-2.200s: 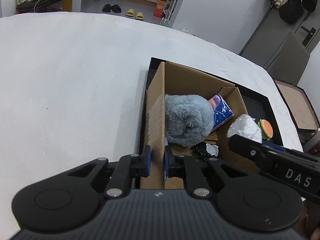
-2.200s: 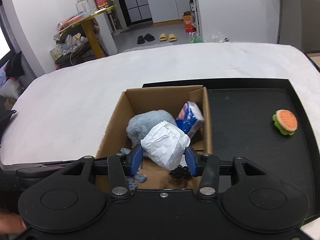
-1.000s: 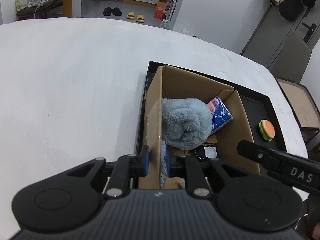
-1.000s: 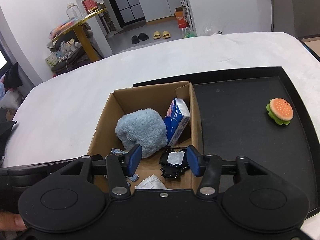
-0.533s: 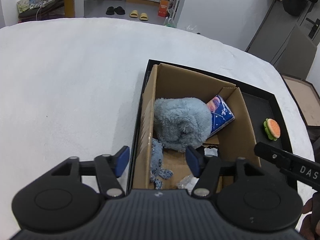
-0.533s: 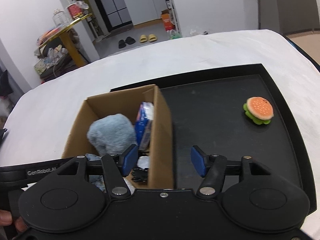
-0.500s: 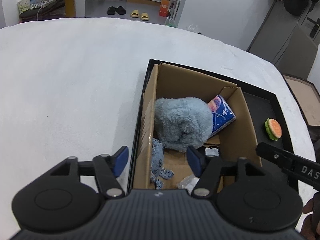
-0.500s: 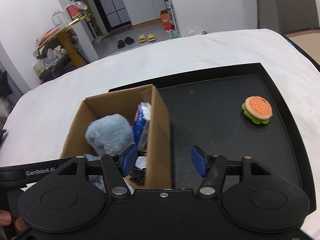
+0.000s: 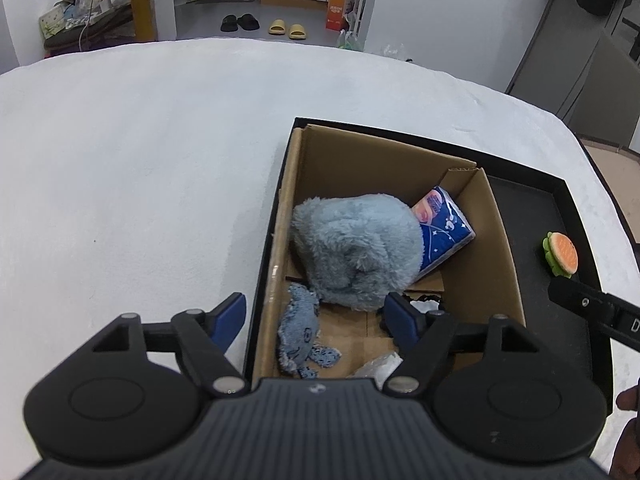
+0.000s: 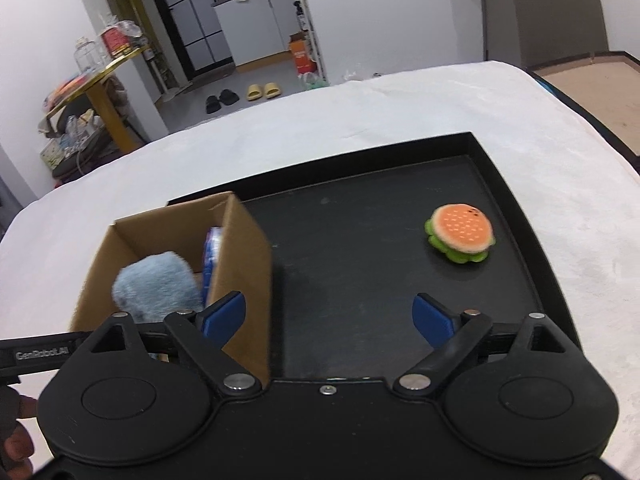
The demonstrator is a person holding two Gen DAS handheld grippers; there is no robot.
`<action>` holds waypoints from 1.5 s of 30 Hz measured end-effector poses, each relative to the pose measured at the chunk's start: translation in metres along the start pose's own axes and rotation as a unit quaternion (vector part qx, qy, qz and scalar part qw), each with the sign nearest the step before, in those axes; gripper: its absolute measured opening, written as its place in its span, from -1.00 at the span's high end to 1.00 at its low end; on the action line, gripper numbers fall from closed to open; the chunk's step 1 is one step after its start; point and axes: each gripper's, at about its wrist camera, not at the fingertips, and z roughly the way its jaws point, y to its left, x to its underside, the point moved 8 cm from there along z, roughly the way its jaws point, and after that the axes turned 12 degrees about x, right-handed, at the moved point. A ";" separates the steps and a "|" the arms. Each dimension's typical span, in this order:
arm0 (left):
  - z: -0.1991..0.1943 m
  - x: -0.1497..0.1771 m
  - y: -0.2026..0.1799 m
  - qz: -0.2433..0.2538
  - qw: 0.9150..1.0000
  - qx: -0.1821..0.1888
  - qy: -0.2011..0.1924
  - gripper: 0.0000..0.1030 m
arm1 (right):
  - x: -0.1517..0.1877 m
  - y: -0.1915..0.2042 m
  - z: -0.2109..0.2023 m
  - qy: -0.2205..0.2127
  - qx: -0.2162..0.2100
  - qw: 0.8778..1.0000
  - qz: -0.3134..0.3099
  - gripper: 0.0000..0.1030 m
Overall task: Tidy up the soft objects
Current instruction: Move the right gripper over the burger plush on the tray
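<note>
1. Left gripper (image 9: 316,316): matte black body, ribbed top panel, two round side housings, silver pivot screws, blue pads on the fingertips (image 9: 230,318).
2. Right gripper (image 10: 330,316): same black build, smooth top, centre screw at 6 o'clock, blue pads (image 10: 430,318).
3. Lettering "GenRobot.AI" at 9 o'clock in the right wrist view.

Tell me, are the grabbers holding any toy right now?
No. The left gripper and the right gripper both have open, empty jaws. The burger toy lies untouched on the black tray.

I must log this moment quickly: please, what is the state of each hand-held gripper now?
Left hand-held gripper: open, holding nothing.
Right hand-held gripper: open, holding nothing.
</note>
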 end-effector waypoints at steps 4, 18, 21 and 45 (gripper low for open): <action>0.003 -0.002 -0.004 0.005 1.000 -0.006 0.000 -0.45 | -0.001 -0.015 0.007 0.002 0.010 1.000 0.011 -0.83; 0.018 -0.010 -0.014 0.011 0.999 -0.047 -0.001 -0.52 | -0.006 -0.052 0.039 -0.005 0.034 0.999 0.010 -0.83; 0.018 -0.012 -0.015 0.005 0.999 -0.053 -0.002 -0.52 | -0.006 -0.059 0.044 -0.008 0.041 0.999 0.006 -0.83; 0.019 -0.015 -0.011 -0.004 0.999 -0.042 -0.004 -0.54 | -0.021 -0.081 0.091 -0.029 0.093 0.994 -0.049 -0.54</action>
